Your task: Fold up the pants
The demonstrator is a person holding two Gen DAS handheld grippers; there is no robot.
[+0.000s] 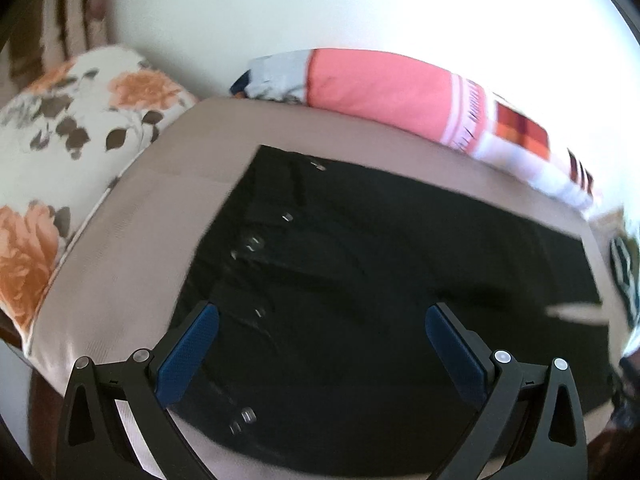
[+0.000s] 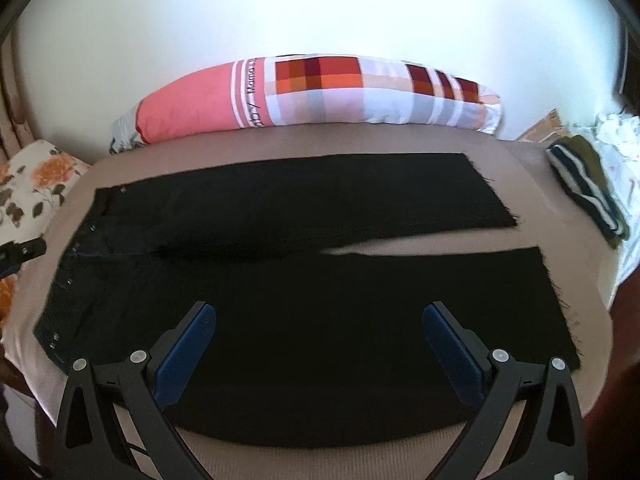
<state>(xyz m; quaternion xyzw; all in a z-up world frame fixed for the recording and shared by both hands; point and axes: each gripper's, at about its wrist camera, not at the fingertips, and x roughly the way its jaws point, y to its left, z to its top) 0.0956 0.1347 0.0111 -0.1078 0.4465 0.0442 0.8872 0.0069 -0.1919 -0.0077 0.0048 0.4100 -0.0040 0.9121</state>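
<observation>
Beige bed surface (image 2: pixel 520 156), pillows along the far wall. Black pants (image 2: pixel 304 280) lie flat and unfolded on it: long axis left–right, waistband left, hems right, legs slightly apart. No fold made yet; all folding remains. Left gripper (image 1: pixel 322 344) and right gripper (image 2: pixel 319 342) hover above the cloth, jaws spread wide, holding nothing.

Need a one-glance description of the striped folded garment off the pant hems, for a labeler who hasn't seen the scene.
Start at the tan bed with black pants spread flat. Follow the legs to their frayed hems, then look past the bed edge. The garment lies folded there: dark navy and olive with white stripes, against plain white cloth.
</observation>
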